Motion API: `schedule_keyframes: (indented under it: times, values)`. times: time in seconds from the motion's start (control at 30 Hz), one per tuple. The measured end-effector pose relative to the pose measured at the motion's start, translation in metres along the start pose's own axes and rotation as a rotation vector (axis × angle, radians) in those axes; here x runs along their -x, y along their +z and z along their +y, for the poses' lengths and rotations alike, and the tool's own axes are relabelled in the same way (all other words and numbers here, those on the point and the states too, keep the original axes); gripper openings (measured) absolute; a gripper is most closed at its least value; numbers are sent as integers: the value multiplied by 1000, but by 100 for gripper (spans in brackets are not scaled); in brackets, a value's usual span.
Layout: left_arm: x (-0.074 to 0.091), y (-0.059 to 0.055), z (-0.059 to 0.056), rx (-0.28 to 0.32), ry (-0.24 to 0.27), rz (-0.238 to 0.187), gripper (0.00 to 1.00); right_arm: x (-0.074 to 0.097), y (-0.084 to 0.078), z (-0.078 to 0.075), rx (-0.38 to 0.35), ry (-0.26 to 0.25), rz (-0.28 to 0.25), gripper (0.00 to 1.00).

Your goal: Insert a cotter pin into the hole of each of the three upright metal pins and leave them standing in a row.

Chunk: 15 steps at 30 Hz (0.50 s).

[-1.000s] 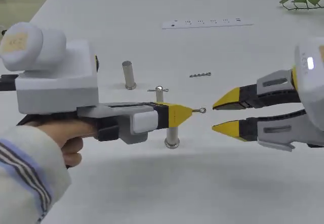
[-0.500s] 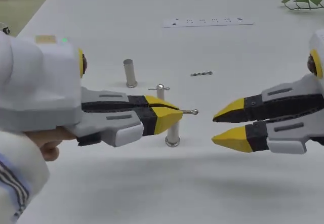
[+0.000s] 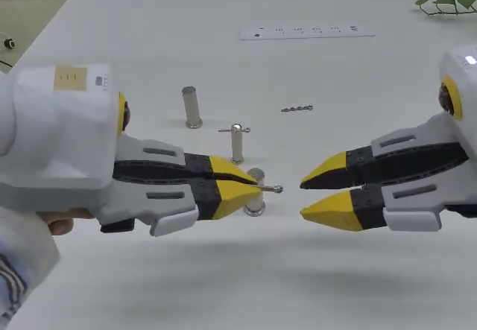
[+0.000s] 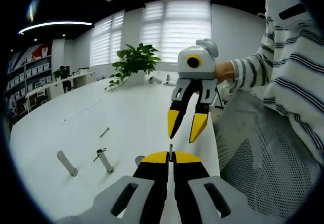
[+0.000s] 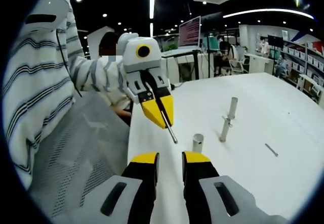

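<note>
Firstly, head view: left gripper [image 3: 250,188] clenched on cotter pin [image 3: 270,188], tip just beside nearest metal pin [image 3: 255,205]; right gripper [image 3: 302,198] spread wide, facing it. Upright behind: middle metal pin [image 3: 237,150] with fitted cotter pin [image 3: 233,129]; far metal pin [image 3: 191,108]. Left gripper view: spare cotter pin [image 4: 104,132] flat on table [image 4: 126,107]. Right gripper view: own jaws apart, left gripper opposite, near.

Head view: left tool [image 3: 258,186] covers the middle of the nearest metal pin [image 3: 256,174], the cotter pin [image 3: 273,189] has its shank buried between the pinched jaws, and the right tool [image 3: 302,198] runs off the frame edge.
</note>
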<state>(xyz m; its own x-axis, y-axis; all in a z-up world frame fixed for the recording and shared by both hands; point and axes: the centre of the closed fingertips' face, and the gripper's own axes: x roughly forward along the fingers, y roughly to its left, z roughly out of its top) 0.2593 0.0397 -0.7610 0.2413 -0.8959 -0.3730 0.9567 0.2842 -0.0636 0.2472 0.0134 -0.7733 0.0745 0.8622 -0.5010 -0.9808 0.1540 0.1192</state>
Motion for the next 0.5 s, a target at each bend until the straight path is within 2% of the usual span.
schedule_keyframes:
  times: [0.23,0.5]
  values:
    - [-2,3,-14,-30,-57,-16,0,-6,3,7,2,31,-10,18]
    - [-6,6,-21,-4,-88,-20,0,-13,4,17,22,79,5,9]
